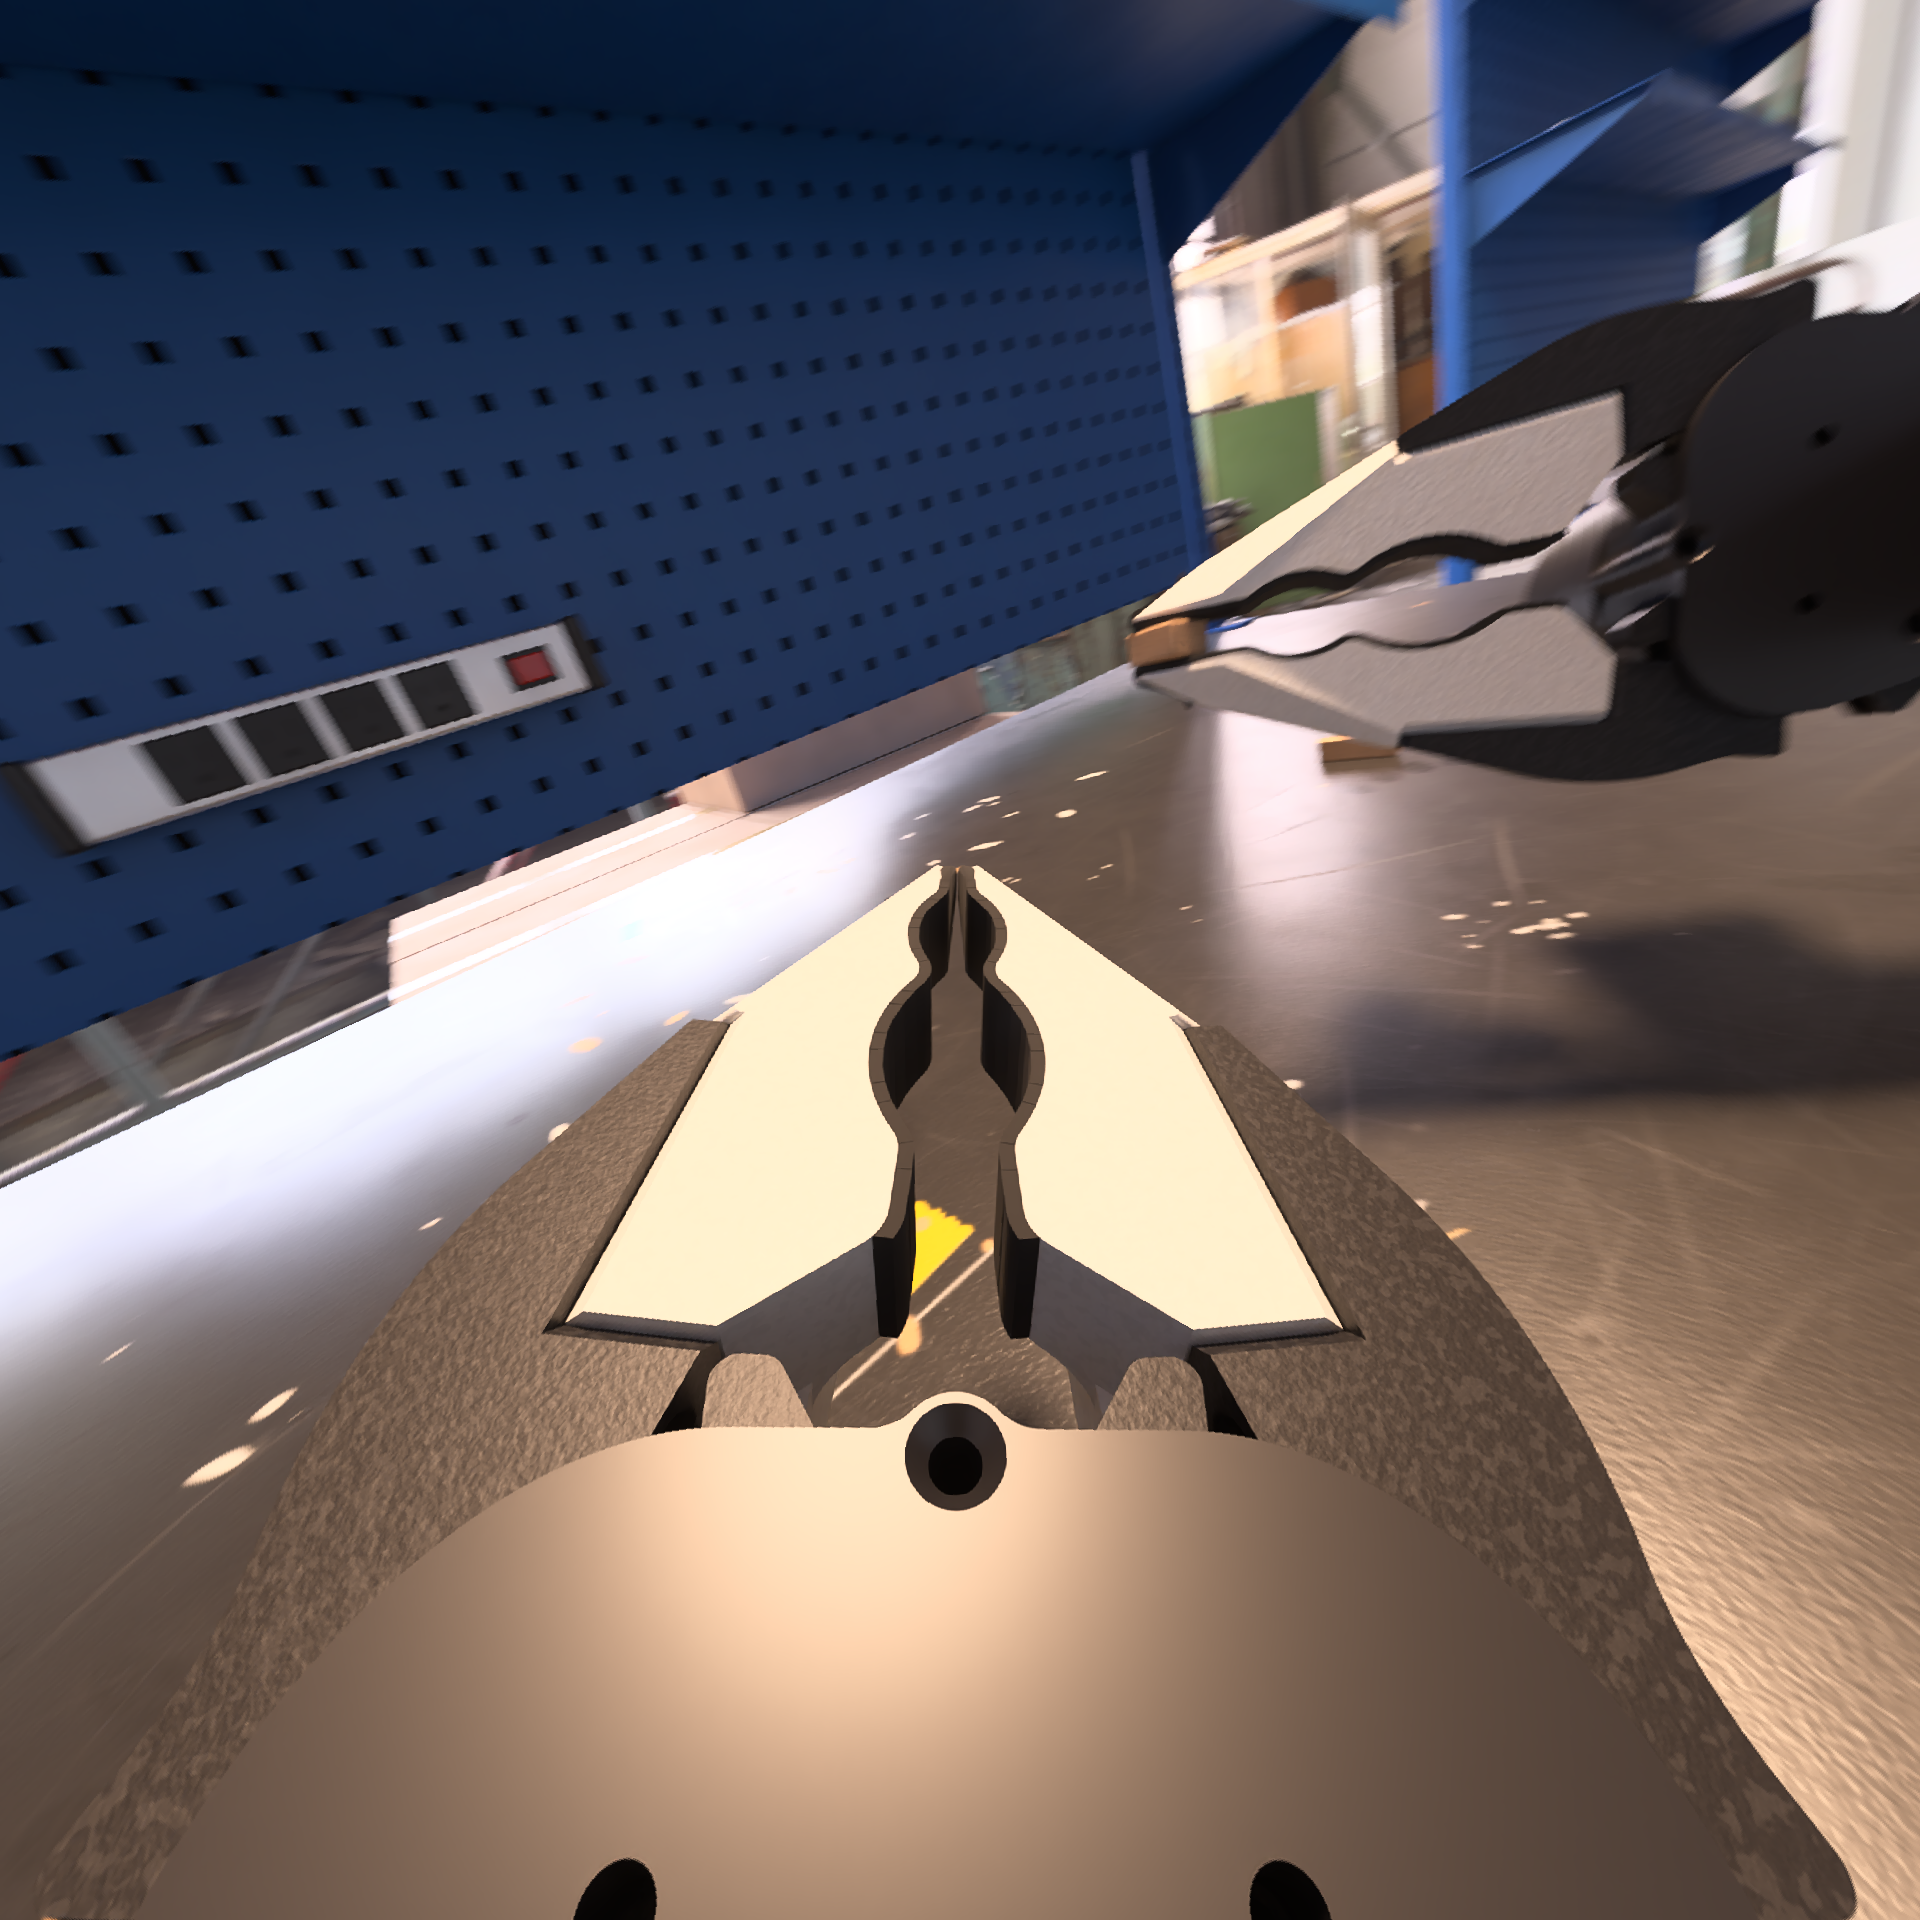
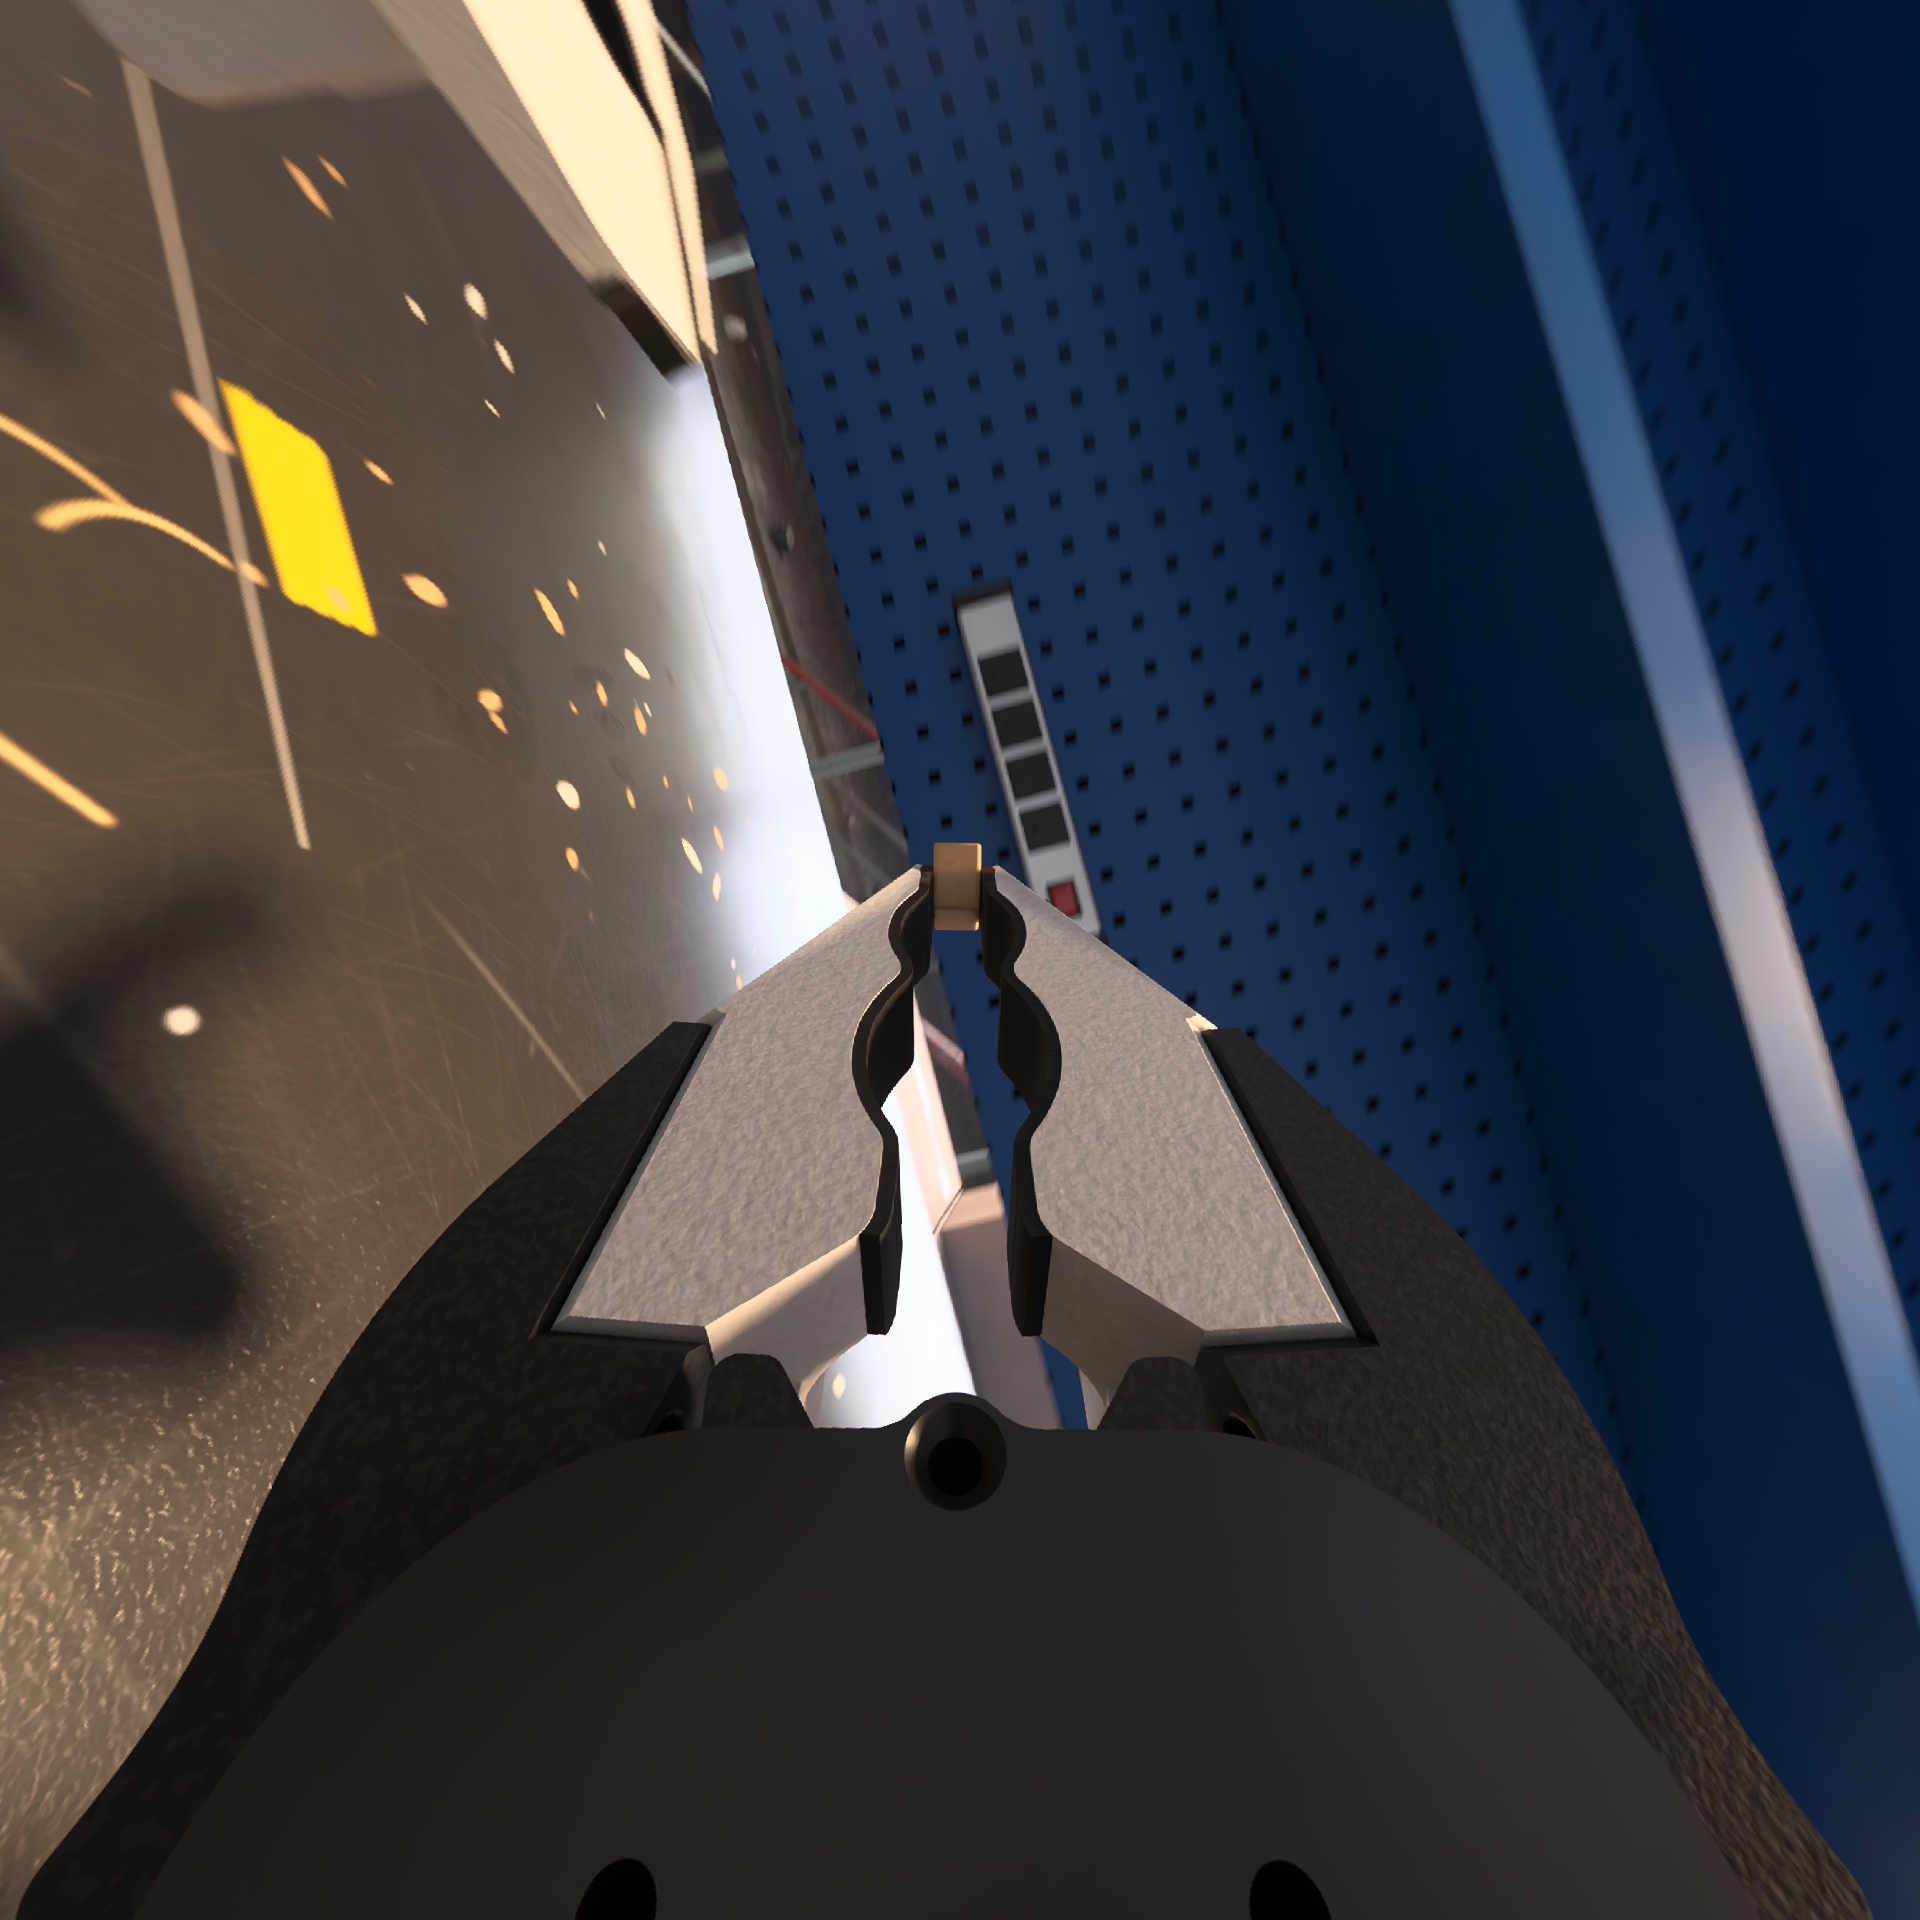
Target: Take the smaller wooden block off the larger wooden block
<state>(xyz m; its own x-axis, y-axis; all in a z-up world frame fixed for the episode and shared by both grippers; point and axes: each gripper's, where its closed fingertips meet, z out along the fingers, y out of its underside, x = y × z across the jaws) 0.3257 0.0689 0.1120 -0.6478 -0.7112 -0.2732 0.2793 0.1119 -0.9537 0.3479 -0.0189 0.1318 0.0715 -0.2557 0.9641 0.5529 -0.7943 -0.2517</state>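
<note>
Blue pegboard (image 1: pixel 582 343) fills the upper left, a power strip (image 1: pixel 312 727) fixed on it, above the scratched counter (image 1: pixel 1558 1195). Left tool (image 1: pixel 956 883), centre frame, is pressed together on nothing. Right tool (image 2: pixel 957 883) pinches the small block (image 2: pixel 956 883) clear of the counter; the large block (image 1: pixel 1361 750) shows beneath it at right.

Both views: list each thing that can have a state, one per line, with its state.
Right gripper: shut on the small block, lifted above the table.
Small block: pinched at the fingertips, off the large block.
Large block: flat on the table, mostly hidden behind the right gripper.
Left gripper: shut, empty.
</note>
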